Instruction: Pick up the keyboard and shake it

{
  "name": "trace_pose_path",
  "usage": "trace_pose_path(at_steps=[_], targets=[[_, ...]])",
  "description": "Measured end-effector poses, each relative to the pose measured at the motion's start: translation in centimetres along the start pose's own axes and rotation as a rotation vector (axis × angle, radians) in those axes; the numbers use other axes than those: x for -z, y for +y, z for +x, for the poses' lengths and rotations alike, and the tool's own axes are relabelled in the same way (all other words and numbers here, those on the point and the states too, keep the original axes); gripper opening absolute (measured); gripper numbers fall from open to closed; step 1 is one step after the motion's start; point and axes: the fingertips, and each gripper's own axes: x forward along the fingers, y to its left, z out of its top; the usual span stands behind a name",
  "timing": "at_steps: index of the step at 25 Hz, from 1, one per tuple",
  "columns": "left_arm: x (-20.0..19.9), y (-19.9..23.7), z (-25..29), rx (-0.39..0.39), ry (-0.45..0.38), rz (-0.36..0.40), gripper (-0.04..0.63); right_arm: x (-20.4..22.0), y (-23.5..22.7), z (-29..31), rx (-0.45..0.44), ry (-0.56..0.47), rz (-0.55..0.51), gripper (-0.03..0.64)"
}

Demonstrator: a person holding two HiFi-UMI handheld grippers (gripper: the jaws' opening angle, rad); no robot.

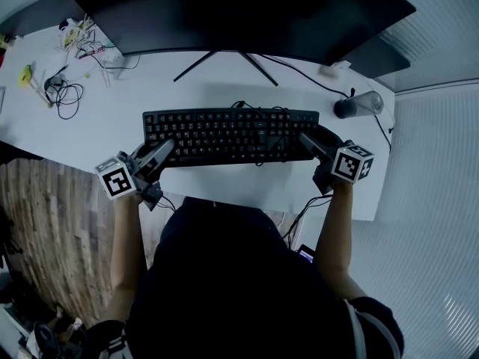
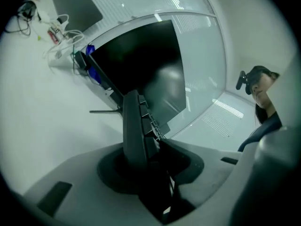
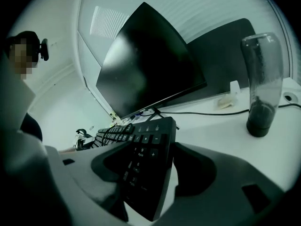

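Observation:
A black keyboard (image 1: 232, 134) spans the white desk (image 1: 90, 137) in front of the monitor, and it looks raised a little off the surface. My left gripper (image 1: 161, 155) is shut on its left end. In the left gripper view the keyboard (image 2: 134, 131) stands edge-on, clamped between the jaws of that gripper (image 2: 150, 168). At the other end, my right gripper (image 1: 310, 143) holds the number-pad side. In the right gripper view the keyboard (image 3: 141, 159) lies tilted across the wide-set jaws of that gripper (image 3: 155, 173), touching both.
A large dark monitor (image 1: 239, 13) on a thin-legged stand sits just behind the keyboard. A dark tumbler (image 1: 358, 105) lies at the right rear, upright in the right gripper view (image 3: 261, 88). Loose cables (image 1: 63, 96) and small items clutter the desk's far left. The person's body is close to the desk's front edge.

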Motion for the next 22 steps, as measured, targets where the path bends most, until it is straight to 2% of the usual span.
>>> trace_pose_path(at_steps=[3,8,14,20,22], targets=[[1.9,2.2,0.5,-0.011,0.028,-0.063,0.149,1.2,-0.9,0.1,0.031,0.028,0.011,0.296],[3.8,4.7,0.8,-0.012,0.059,-0.120,0.152,3.9,-2.2,1.0,0.060,0.073,0.060,0.296],[5.6,7.5,0.3,-0.088,0.097,-0.167,0.158,6.7,-3.7,3.1,0.056,0.119,0.122,0.296],[5.8,8.5,0.6,-0.125,0.116,-0.174,0.166,7.3,-4.7,4.5,0.054,0.138,0.155,0.296],[5.4,8.7,0.9,-0.147,0.127,-0.141,0.173,7.3,-5.1,5.0,0.058,0.142,0.162,0.296]])
